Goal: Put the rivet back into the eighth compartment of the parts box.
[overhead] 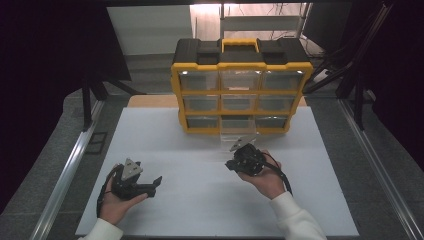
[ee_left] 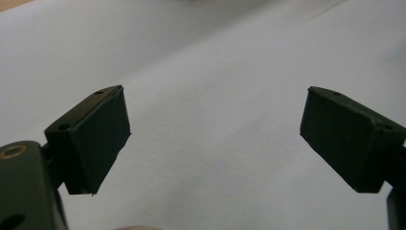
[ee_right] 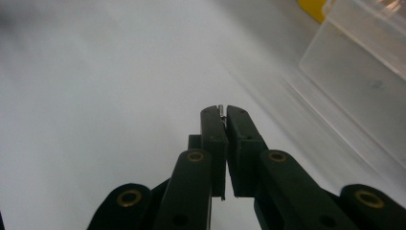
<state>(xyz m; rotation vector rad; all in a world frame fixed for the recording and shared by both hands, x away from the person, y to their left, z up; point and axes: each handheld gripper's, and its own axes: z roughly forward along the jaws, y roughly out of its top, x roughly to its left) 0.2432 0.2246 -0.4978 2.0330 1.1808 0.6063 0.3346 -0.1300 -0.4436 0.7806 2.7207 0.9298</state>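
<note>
High view. Left gripper (overhead: 156, 183) is lying in the person's left hand (overhead: 116, 205) at the near left of the white table (overhead: 165, 130), its jaws standing well apart with nothing between them. Right gripper (overhead: 229, 165) is sitting in the right hand (overhead: 267, 181) near the table's middle, just in front of a clear drawer (overhead: 239, 136) that is sticking out of the bottom row of the yellow and black organizer (overhead: 242, 92); how its jaws are standing cannot be told here.

Left gripper view. The two black pads (ee_left: 95, 136) are standing wide apart over bare white table, touching nothing.

Right gripper view. The jaws are pressing almost together and pinching a small metal pin (ee_right: 222, 111) at their tips. Its long axis is running along the jaws and its free end is pointing forward, out past the tips. The pin is hanging above the table, with the clear drawer off to the upper right, well apart from it.
</note>
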